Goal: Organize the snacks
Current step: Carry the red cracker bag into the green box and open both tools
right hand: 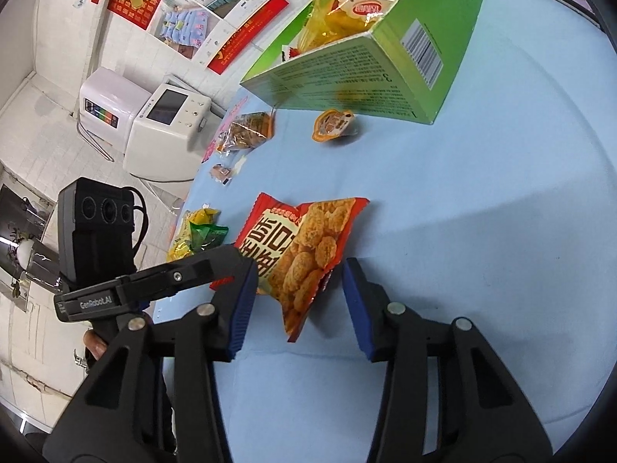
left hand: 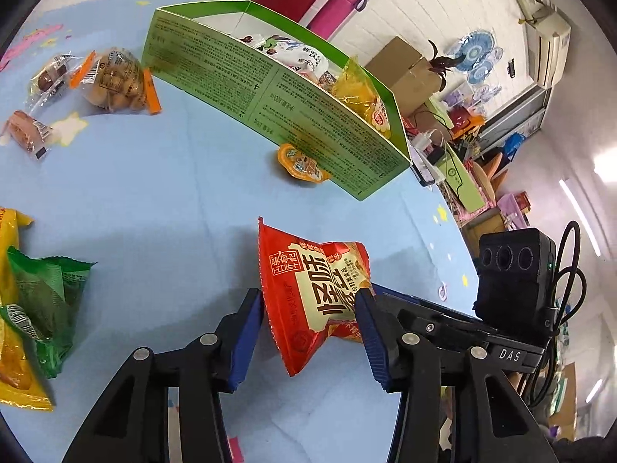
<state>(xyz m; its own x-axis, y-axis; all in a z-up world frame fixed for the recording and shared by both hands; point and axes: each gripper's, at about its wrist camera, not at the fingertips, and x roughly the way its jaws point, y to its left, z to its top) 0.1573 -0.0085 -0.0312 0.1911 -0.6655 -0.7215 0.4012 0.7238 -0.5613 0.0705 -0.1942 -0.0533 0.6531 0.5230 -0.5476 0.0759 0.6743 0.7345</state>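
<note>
Left gripper (left hand: 310,332) clamped on the red packet (left hand: 320,293), its 2 blue pads pressing the packet's lower half from either side, so that the packet stands up off the blue table (left hand: 154,193). Right gripper (right hand: 299,301) with jaws apart, straddling the same red packet (right hand: 304,254); the left pad lies against or just beside the wrapper, the right pad stands clear of it, and nothing is gripped. Beyond the packet sits the green box (left hand: 270,88), open at the top and already holding several snacks, among them a yellow bag (left hand: 358,96) at its near end. An orange cup (left hand: 300,164) lies on the table just beside the box wall. Farther left lie loose snacks: a green bag (left hand: 42,301) resting on a yellow one, a clear nut bag (left hand: 113,81) and 2 small wrapped pieces. Judged step: carrying the red packet to the box. To do it well, keep the squeeze light, since the contents look brittle; lift the packet above the box wall before crossing it; release over an unfilled part; hold the right gripper clear of the path.
</note>
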